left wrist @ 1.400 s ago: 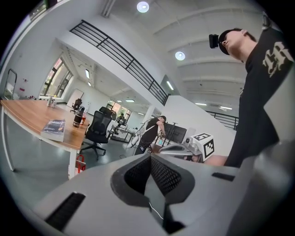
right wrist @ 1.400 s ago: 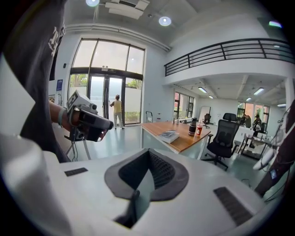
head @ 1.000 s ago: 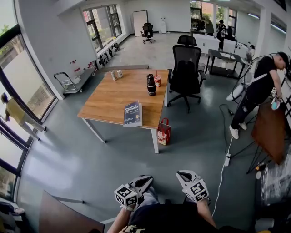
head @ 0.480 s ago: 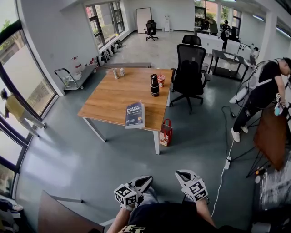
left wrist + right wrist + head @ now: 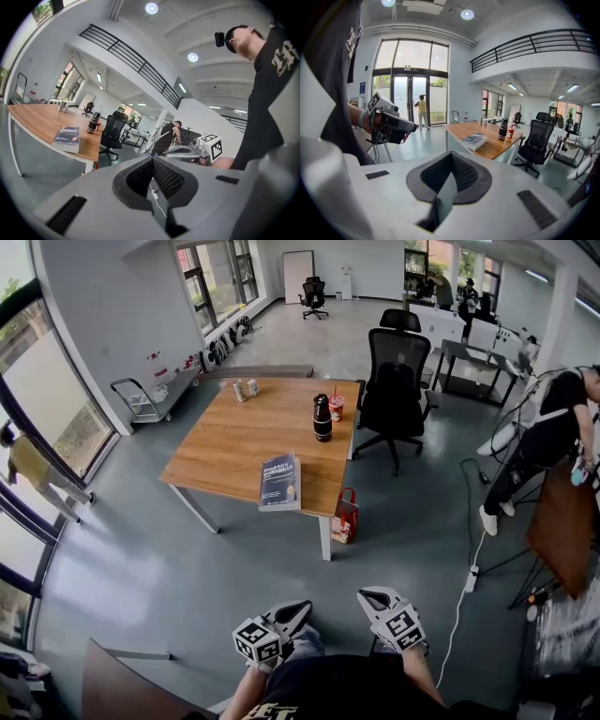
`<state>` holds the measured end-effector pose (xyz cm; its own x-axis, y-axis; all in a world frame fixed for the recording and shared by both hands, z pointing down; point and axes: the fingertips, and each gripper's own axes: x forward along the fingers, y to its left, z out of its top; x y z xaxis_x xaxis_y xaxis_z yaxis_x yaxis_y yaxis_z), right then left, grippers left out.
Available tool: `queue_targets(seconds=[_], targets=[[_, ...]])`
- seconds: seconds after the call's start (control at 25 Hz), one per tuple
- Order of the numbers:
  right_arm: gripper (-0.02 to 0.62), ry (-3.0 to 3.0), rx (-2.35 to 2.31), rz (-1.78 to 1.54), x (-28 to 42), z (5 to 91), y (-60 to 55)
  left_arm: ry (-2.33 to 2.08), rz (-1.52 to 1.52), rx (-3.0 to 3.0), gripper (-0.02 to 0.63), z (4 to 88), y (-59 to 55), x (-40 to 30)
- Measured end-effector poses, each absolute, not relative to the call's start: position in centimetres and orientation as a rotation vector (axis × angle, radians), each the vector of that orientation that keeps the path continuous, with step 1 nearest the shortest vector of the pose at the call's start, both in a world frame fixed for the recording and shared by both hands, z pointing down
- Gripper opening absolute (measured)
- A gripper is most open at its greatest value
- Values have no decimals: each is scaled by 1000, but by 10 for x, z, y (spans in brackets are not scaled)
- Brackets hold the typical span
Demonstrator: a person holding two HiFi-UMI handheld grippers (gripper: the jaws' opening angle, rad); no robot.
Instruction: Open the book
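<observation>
A closed blue book (image 5: 279,481) lies flat near the front edge of the wooden table (image 5: 234,442), far ahead of me. It also shows small in the left gripper view as the book (image 5: 67,137), and in the right gripper view as the book (image 5: 474,138). My left gripper (image 5: 302,606) and right gripper (image 5: 367,594) hang close to my body at the bottom of the head view, well short of the table. The left gripper (image 5: 153,159) has its jaws together with nothing between them. So does the right gripper (image 5: 451,154).
On the table stand a dark bottle (image 5: 322,418), a red cup (image 5: 337,407) and two cans (image 5: 246,388). A black office chair (image 5: 394,381) stands at its far right, a red bag (image 5: 345,517) by its leg. A person (image 5: 553,427) bends over a brown board (image 5: 562,521) at right. A cable (image 5: 464,587) crosses the floor.
The table and book have slid slightly lower and larger in the head view as I come a little nearer. Both grippers stay shut near my body.
</observation>
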<state>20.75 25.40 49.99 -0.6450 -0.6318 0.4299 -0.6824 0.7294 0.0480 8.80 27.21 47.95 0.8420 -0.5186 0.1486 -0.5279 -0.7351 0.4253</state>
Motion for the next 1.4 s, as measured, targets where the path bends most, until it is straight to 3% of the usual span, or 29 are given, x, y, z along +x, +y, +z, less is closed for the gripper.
queue_targets(seconds=[0.6,1.4], targets=[[-12,-2488,1005,197,183,502,163,-756,44,2540,6,477,189,62],[-12,-2487,869,126,67,488,46,-855,-42,2511,6,466,71,-48]])
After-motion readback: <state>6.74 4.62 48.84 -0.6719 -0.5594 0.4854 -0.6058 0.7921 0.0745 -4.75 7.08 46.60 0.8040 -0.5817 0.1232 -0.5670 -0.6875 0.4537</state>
